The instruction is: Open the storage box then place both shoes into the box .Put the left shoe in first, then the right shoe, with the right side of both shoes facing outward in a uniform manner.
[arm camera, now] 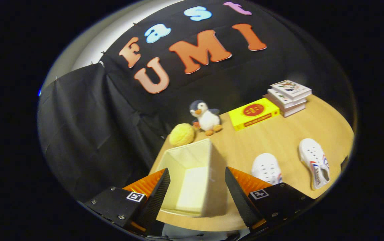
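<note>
Fingers spread — storage box between, open.

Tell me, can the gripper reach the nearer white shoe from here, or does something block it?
Probably yes. The gripper is open, holding nothing, above the open storage box. The nearer shoe lies on bare table just beside one finger, apart from the box, with nothing on it.

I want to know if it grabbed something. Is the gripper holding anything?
Nothing is held. The gripper is open, above the open storage box.
</note>
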Demonstrator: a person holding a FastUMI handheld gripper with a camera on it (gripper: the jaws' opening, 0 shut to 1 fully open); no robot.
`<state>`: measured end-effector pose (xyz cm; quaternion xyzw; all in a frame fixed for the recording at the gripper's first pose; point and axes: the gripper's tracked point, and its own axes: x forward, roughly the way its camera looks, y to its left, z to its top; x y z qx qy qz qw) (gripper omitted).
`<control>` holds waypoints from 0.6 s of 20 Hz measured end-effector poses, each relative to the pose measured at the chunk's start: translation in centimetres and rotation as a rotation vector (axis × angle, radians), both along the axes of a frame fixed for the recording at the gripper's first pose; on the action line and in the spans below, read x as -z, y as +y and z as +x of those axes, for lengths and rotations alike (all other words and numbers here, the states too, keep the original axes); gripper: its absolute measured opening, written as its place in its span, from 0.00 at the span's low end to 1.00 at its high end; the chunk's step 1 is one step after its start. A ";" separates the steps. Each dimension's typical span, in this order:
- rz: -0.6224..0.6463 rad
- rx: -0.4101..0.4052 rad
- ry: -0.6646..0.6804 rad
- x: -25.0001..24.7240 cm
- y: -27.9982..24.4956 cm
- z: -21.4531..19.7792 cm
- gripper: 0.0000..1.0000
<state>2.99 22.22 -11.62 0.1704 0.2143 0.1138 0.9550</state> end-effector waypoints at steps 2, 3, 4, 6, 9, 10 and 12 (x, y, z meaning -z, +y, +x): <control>-0.055 0.101 0.021 2.5 -4.8 0.1 0.98; -0.082 0.135 0.042 4.0 -6.6 0.0 0.98; -0.104 0.157 0.063 5.4 -8.0 -0.1 0.97; -0.145 0.184 0.102 8.1 -10.1 -0.5 0.97; -0.191 0.162 0.162 11.3 -11.0 -0.1 0.87; -0.201 0.146 0.184 12.3 -11.1 0.3 0.84; -0.205 0.105 0.217 13.8 -10.7 1.2 0.75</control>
